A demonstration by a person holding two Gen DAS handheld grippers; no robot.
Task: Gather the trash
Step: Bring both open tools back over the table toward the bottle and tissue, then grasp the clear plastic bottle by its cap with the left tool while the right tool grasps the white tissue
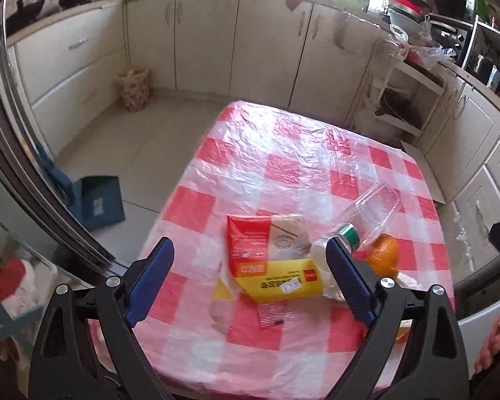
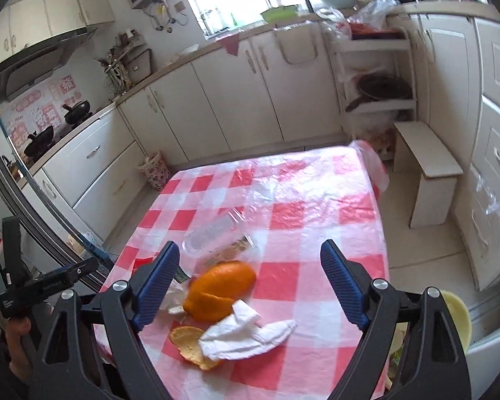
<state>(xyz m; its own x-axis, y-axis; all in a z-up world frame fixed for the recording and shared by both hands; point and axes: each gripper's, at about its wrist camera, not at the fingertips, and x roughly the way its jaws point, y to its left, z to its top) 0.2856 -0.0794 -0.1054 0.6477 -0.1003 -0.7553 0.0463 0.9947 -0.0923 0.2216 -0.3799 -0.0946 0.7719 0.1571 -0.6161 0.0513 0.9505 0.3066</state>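
across the red-and-white checked table cover point(image 1: 283, 166) the trash lies in the lower half of both views. left gripper point(image 1: 250, 280) stands wide with nothing between its blue pads, above a yellow packet point(image 1: 276, 280) and a red-and-beige wrapper point(image 1: 266, 236). a clear plastic bottle point(image 1: 366, 213) with a green band lies tilted at centre right, just beside the orange peel point(image 1: 383, 253). right gripper point(image 2: 250, 283) is likewise wide and empty, over the orange peel point(image 2: 220, 290), a smaller peel piece point(image 2: 190, 346) and a crumpled white tissue point(image 2: 246, 333); the blurred clear bottle point(image 2: 216, 236) seems to lie behind them.
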